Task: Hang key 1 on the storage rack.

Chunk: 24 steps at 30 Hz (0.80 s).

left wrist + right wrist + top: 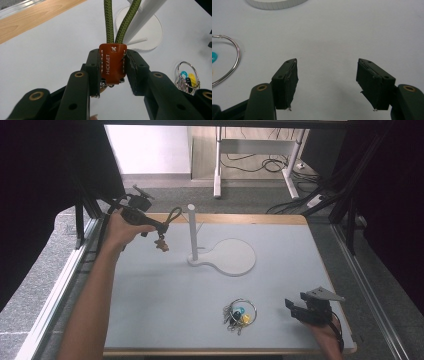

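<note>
No real containers here, closest thing is the big metal key ring (240,312) lying on the white table (165,290), with blue and yellow tags and small clips bunched on it. The left gripper (112,67) is clamped on the brown leather tab (112,62) of an olive-green rope keychain (161,228), held up in the air just left of the white stand's (192,232) post. White stitching on the tab, something small dangling under it. The right gripper (327,75) sits low near the ring, jaws wide apart, nothing in them.

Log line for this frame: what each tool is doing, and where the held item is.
left tool: shut on strap tag | strap loop: beside stand post, not hung | right tool: open, empty | key ring: on table
</note>
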Available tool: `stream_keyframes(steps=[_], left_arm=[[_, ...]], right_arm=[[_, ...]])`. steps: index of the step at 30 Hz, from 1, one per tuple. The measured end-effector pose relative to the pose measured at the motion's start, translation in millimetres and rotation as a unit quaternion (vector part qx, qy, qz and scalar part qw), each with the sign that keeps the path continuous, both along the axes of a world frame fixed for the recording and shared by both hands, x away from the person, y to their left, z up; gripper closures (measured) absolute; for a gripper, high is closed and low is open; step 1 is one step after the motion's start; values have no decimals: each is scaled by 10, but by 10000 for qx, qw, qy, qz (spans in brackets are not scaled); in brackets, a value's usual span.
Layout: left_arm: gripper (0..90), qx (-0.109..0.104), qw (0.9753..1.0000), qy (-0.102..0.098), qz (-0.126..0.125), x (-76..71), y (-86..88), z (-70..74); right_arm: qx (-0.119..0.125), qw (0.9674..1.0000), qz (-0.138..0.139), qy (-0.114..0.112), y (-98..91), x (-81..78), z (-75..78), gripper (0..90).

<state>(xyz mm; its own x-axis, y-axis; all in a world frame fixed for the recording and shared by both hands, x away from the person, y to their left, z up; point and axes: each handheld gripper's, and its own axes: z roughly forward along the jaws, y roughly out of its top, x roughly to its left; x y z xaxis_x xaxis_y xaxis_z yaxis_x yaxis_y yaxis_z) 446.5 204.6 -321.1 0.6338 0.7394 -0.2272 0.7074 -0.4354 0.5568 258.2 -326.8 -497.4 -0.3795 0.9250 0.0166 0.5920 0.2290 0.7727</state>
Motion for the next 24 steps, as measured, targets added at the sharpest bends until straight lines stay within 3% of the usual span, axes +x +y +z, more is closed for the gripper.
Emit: stream_keyframes(steps=[4, 11, 24], left_arm=[[665, -84, 9999, 57, 78, 50, 26, 8], [665, -45, 9999, 119, 65, 108, -34, -12], [665, 45, 9997, 213, -120, 160, -177, -109]], right_arm=[[6, 10000, 0, 25, -6, 4, -7, 338], [5, 10000, 15, 42, -9, 2, -10, 338], [17, 10000, 2, 30, -21, 1, -7, 338]])
